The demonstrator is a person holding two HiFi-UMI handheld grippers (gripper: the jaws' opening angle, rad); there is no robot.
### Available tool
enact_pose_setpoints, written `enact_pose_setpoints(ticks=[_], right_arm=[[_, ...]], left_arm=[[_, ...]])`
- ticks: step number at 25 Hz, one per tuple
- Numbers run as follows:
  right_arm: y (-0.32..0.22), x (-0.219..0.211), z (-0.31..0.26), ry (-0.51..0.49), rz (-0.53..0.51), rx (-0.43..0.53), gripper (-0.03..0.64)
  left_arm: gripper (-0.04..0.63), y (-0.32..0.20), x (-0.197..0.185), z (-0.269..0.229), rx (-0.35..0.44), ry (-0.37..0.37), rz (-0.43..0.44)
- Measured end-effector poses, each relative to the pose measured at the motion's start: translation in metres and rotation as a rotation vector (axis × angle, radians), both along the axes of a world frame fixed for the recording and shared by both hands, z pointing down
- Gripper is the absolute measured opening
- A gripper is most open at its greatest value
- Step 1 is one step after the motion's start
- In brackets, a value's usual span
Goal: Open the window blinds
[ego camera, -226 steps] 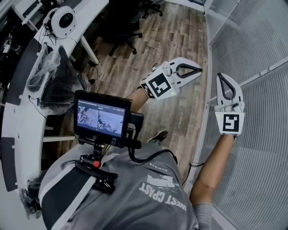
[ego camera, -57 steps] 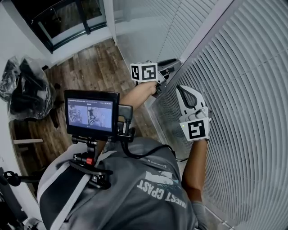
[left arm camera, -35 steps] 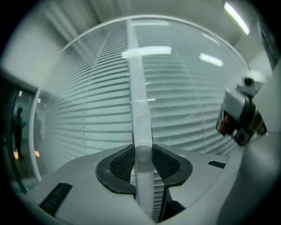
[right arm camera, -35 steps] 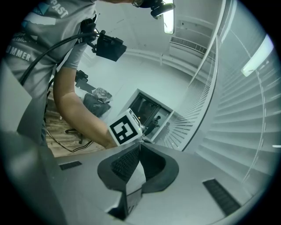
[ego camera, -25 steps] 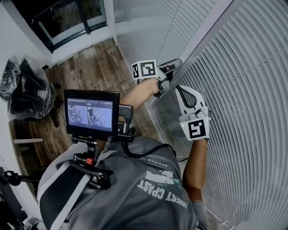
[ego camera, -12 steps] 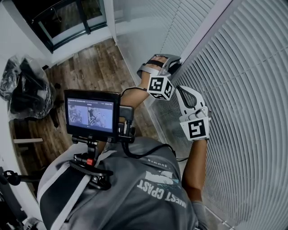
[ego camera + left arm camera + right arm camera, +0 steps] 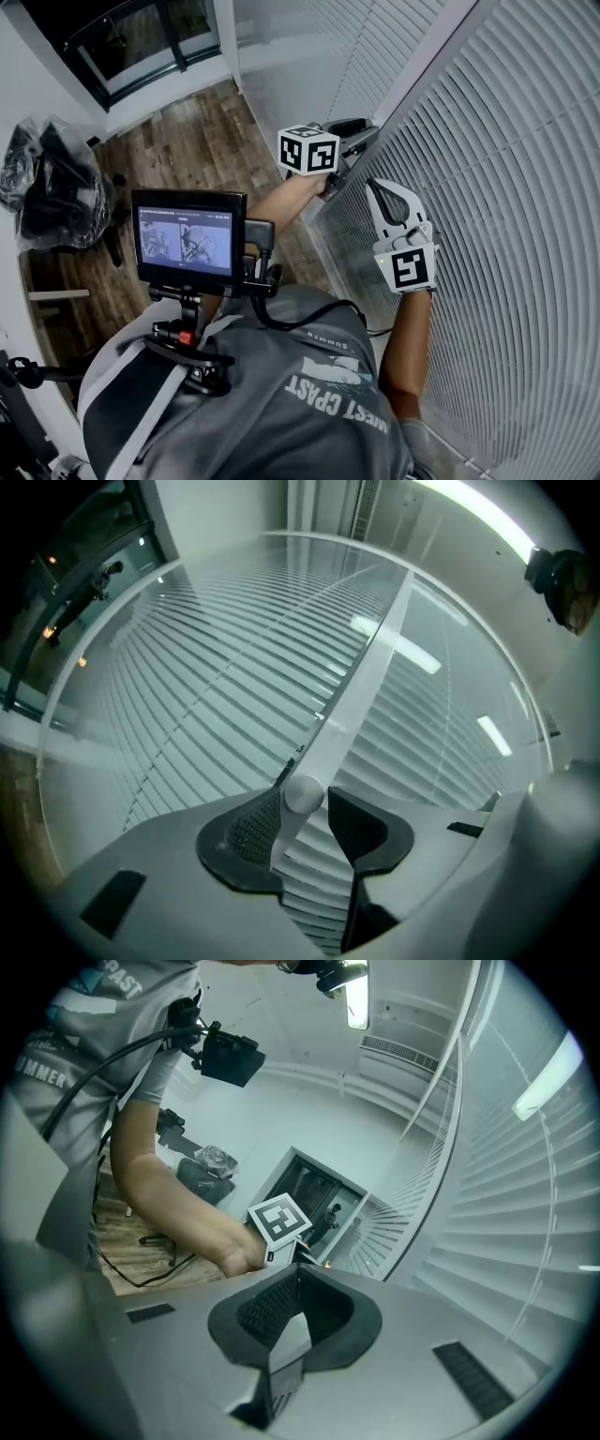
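Note:
White slatted window blinds [image 7: 506, 187] fill the right side of the head view, their slats closed flat. In the left gripper view a pale tilt wand [image 7: 352, 700] hangs down across the blinds [image 7: 216, 686], and its round end [image 7: 302, 794] sits between the jaws. My left gripper [image 7: 305, 803] is opening: the wand rests by the left pad [image 7: 253, 827], with a gap to the right one. In the head view the left gripper [image 7: 356, 129] is up against the blind's frame post. My right gripper [image 7: 375, 185] is shut with nothing seen in it, held just below near the slats; its tips [image 7: 298, 1274] meet.
A white frame post [image 7: 412, 66] divides two blind panels. Wooden floor [image 7: 187, 141] lies to the left, with black bags [image 7: 52, 187] by the wall. A monitor on a chest rig [image 7: 187, 230] sits in front of the person. A dark glass door [image 7: 131, 37] is at top left.
The left gripper rolled over, marker cube down, half a second ago and has rolled back, cube up, at the same spot on the frame post. The right gripper stayed still.

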State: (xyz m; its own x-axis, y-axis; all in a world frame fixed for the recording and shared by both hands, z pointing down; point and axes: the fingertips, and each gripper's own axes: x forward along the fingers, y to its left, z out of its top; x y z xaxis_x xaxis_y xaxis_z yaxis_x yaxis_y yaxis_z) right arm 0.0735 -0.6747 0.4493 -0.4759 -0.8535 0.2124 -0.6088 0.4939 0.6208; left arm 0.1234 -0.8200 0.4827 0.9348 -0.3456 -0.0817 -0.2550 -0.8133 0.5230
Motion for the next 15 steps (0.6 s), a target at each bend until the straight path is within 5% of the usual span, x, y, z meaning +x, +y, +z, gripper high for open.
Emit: enact_pose_setpoints(ticks=[4,7,10,15], right_arm=[[-0.0011,-0.0036,0.001,0.007,-0.007,-0.001,0.002],[-0.001,-0.0039,0.0025,0.003,-0.004,-0.002,0.002],[-0.0007,-0.0019,0.0035,0.002,0.001,-0.003,0.002],[-0.0032,-0.0025,0.0056,-0.005,-0.001,-0.003,0.002]], left_arm=[[0.127,-0.0045,0.0007,-0.001,-0.049,0.033,-0.022],[0.126,-0.0045,-0.0002,-0.0009,0.071,-0.05,-0.051],[0.126,-0.0013,0.0024,-0.001,0.417,-0.301,-0.106],[0.126,0.0028,0.0085,0.0051,1.171,-0.874,-0.234]])
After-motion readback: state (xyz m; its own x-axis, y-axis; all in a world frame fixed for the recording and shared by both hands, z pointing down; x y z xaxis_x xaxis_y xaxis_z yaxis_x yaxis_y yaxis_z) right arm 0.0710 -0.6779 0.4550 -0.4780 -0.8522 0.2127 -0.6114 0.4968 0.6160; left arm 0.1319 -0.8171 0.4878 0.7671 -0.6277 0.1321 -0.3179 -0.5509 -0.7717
